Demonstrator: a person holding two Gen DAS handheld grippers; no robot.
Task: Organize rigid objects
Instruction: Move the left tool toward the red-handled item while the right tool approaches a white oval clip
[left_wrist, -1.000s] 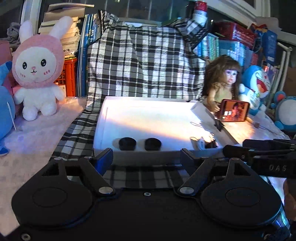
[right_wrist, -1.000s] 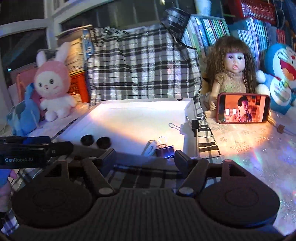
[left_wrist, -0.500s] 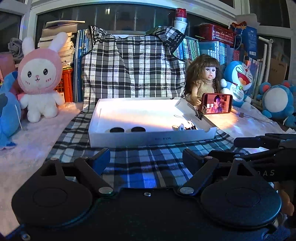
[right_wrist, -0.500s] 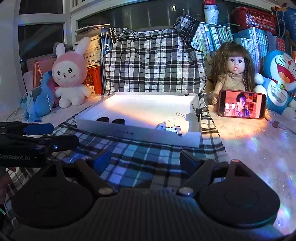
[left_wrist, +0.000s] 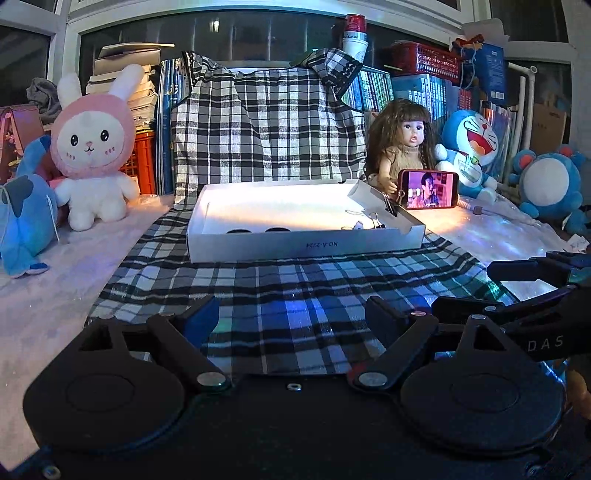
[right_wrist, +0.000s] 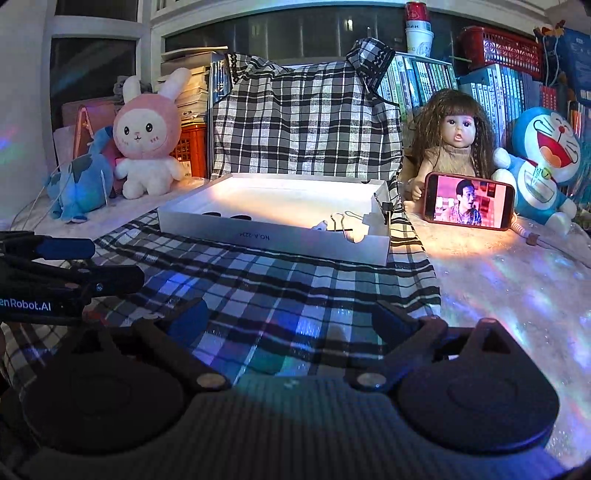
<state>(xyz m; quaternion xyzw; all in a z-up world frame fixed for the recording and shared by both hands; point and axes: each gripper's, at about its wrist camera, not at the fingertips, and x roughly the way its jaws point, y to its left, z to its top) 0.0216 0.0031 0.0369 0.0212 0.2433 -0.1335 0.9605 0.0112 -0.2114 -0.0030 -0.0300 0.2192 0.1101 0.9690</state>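
A: How do the claws sit?
B: Both are level and low over the checked cloth (left_wrist: 295, 284) on the tabletop (right_wrist: 517, 280). The left claw (left_wrist: 291, 319) is spread wide and empty; so is the right claw (right_wrist: 290, 321).

A: And the things to sort?
B: In the white box (left_wrist: 306, 242), farther along the cloth, well apart from both claws. Two black discs (left_wrist: 255, 230) lie near-left inside, binder clips (right_wrist: 341, 223) near-right.

My view: box (left_wrist: 303, 242) on the cloth (left_wrist: 295, 288) ahead, clips (right_wrist: 341, 223) inside its right end, phone (left_wrist: 428, 189) right, doll (left_wrist: 404, 144) behind the phone
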